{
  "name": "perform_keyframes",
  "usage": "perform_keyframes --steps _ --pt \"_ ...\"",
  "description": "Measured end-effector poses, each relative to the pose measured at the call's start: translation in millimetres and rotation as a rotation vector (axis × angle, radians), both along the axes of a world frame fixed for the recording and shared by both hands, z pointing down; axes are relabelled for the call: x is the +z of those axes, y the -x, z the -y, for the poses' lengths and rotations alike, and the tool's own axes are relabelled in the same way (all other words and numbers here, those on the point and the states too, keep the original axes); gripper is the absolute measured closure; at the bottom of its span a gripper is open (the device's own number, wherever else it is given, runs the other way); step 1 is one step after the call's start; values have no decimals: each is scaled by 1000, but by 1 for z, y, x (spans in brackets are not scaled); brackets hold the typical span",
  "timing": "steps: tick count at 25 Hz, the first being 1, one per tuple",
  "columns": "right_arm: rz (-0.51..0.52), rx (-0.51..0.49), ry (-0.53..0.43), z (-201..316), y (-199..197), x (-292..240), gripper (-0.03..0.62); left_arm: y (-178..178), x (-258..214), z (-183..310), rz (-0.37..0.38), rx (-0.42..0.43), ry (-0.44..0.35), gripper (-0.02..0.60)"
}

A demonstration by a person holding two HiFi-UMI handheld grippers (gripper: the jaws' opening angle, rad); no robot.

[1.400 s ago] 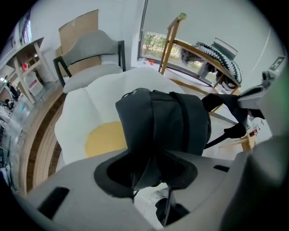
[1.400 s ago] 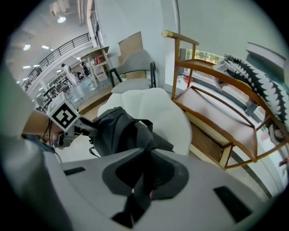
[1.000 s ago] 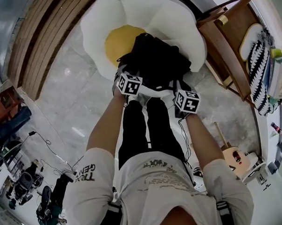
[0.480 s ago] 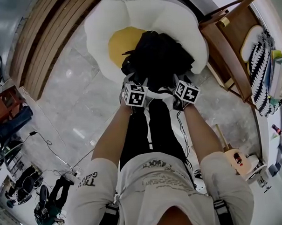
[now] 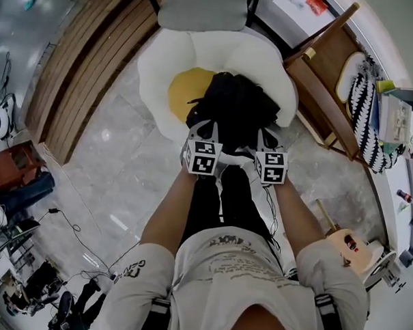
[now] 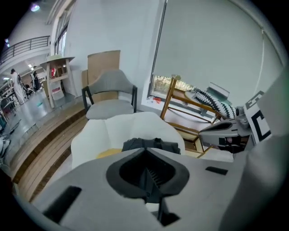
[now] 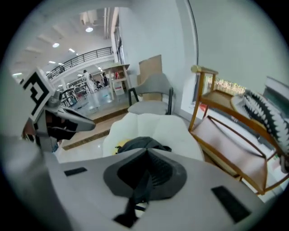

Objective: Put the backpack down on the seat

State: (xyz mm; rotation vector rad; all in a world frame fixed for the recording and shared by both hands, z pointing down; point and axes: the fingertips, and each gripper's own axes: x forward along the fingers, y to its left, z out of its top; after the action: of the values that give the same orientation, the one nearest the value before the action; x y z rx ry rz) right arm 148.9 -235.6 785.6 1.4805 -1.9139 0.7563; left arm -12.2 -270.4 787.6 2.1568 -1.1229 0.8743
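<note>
The black backpack point(image 5: 238, 106) lies on the white egg-shaped seat point(image 5: 162, 66), next to its yellow centre point(image 5: 183, 92). Both grippers hover over the backpack's near edge, above my legs. My left gripper point(image 5: 205, 129) and right gripper point(image 5: 267, 136) have just closed, with nothing between the jaws. In the left gripper view the shut left gripper point(image 6: 146, 172) points over the backpack point(image 6: 151, 144), apart from it. The right gripper view shows the same: the shut right gripper point(image 7: 147, 173) stands short of the backpack point(image 7: 141, 143).
A grey chair point(image 5: 203, 7) stands behind the seat. A wooden rack point(image 5: 325, 70) with a striped cushion point(image 5: 359, 103) is at the right. Wooden steps point(image 5: 72, 64) run along the left. Cables point(image 5: 72, 221) lie on the marble floor.
Both grippers have lifted off the backpack's near edge and drawn a little toward me. The backpack stays on the seat. The right gripper has rolled.
</note>
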Motion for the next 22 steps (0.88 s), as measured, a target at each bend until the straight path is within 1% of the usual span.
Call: perform_keyframes --steps 4,9,13,16,20,22 --pt "1 13 -138 21 5 -67 568 -5 -58 14 -49 0 -92 560" --pt "25 44 -245 36 13 -142 568 -2 -137 22 -88 -24 -178 560" --pt "93 62 -326 55 26 -208 568 11 -193 37 -99 -58 -262 560" --pt "140 51 -415 63 37 -266 568 21 -243 46 -112 -90 -330 560" --pt "152 37 -543 72 44 -333 568 18 -314 57 -149 -75 -439 561" --pt "162 43 -596 76 44 -360 568 15 -342 61 -161 -64 -475 561"
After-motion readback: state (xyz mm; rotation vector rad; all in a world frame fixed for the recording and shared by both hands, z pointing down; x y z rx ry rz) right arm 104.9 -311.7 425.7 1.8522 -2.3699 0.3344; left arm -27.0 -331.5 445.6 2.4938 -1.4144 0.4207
